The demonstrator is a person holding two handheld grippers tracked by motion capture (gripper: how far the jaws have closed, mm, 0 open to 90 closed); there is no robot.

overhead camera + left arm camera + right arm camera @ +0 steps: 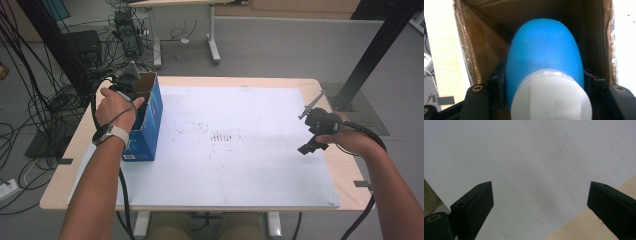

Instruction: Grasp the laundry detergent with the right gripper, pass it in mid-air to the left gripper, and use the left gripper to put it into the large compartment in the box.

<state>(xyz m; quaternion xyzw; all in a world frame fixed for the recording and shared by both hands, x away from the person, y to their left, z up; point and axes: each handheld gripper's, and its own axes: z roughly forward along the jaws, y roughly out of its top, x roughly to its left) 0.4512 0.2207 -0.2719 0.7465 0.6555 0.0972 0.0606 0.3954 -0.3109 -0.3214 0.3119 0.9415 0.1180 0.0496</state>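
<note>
An open blue cardboard box [150, 125] stands at the table's left side. My left gripper [125, 82] reaches down into its open top. In the left gripper view the brown inside walls of the box [476, 45] surround a blue bottle [544, 50] with a white cap [551, 97]. My left gripper [544, 80] is shut on the bottle, one black jaw pressed against each side. My right gripper [316, 131] hovers over the right part of the white mat [240, 165]. In its own view the right gripper [540, 195] stands wide open, nothing between its fingers.
The white mat [524, 150] covers most of the wooden table [60, 190], whose bare edge [579, 227] shows near the right gripper. Tangled cables [30, 100] and black equipment lie on the floor at left. A black frame post [375, 50] rises at the back right.
</note>
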